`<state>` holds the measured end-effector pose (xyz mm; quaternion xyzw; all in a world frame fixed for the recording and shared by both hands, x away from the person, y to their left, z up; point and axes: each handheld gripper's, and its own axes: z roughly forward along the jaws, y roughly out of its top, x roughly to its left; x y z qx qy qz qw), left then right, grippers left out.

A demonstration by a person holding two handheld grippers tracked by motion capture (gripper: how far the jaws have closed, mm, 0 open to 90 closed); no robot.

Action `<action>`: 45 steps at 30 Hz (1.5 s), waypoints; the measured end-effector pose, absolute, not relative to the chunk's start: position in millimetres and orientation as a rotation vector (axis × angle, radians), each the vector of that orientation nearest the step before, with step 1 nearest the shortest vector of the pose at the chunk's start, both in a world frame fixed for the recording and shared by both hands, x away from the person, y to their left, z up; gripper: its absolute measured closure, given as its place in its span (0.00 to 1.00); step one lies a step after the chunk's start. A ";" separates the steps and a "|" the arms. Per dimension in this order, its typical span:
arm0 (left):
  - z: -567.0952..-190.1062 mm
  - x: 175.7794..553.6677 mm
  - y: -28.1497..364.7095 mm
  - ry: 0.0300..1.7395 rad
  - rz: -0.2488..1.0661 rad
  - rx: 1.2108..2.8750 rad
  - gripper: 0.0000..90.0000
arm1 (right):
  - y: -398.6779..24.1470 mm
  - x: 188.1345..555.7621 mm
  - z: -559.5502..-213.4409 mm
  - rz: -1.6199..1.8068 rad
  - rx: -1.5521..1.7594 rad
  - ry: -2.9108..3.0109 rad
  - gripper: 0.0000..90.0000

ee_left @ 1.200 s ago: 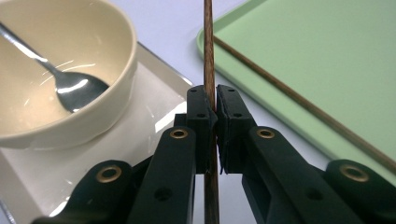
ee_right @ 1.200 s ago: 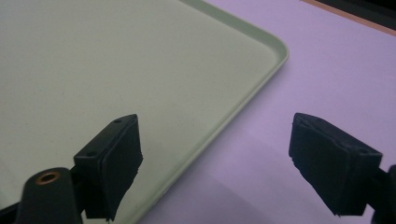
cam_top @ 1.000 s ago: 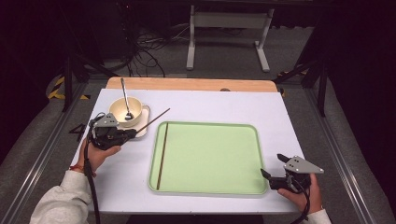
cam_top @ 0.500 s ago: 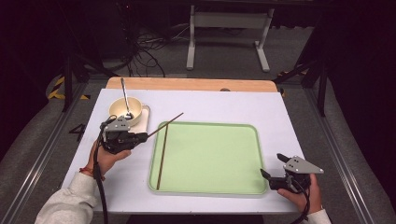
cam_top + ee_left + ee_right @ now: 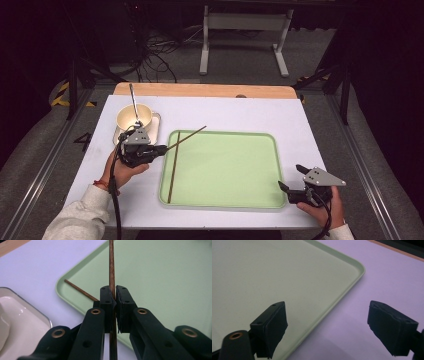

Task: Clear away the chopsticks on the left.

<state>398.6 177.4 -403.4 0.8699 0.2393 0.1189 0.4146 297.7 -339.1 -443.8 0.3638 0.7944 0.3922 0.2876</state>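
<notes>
At the near right corner of the bench (image 5: 235, 107), the right claw (image 5: 294, 179) rests with its jaws spread wide and nothing between them, straddling the near right corner of the green tray (image 5: 225, 200); its own view shows one pad over the tray floor and the other over the white bench cover. Along the tray's left edge one brown chopstick (image 5: 173, 170) already lies flat inside the rim, running from near to far, so that half of the work looks done. Farther in, at the tray's far left corner, the left claw (image 5: 161, 149) is pressed together on a second chopstick (image 5: 187, 137), pinching it close to one end; the stick slants up and away over the tray's far left corner, clear of the tray floor as far as can be told. In the left claw view the held stick (image 5: 111, 277) runs straight up between the pads, with the laid one seen beyond it on the tray. What seems left is to bring this second stick down beside the first and release it. Beyond the left claw, toward the far left corner of the bench, a cream bowl (image 5: 134, 116) with a spoon (image 5: 134, 102) leaning in it stands on a small pale tray (image 5: 154, 124), apparently untouched. No brand, label or readable writing appears on the tray, the bowl, the sticks or the claws.
</notes>
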 end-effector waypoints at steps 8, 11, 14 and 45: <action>-406.8 397.8 163.1 0.573 0.289 2.216 0.95 | -338.4 297.1 -443.5 1.042 0.966 2.124 0.18; -407.4 397.8 158.8 0.566 0.282 2.218 0.95 | -338.5 297.5 -443.5 1.043 0.966 2.122 0.18; -407.5 397.2 150.6 0.551 0.264 2.217 0.95 | -337.8 297.4 -443.2 1.043 0.962 2.124 0.18; -423.7 371.1 86.4 0.528 0.095 2.268 0.95 | -338.0 296.6 -442.5 1.041 0.959 2.124 0.18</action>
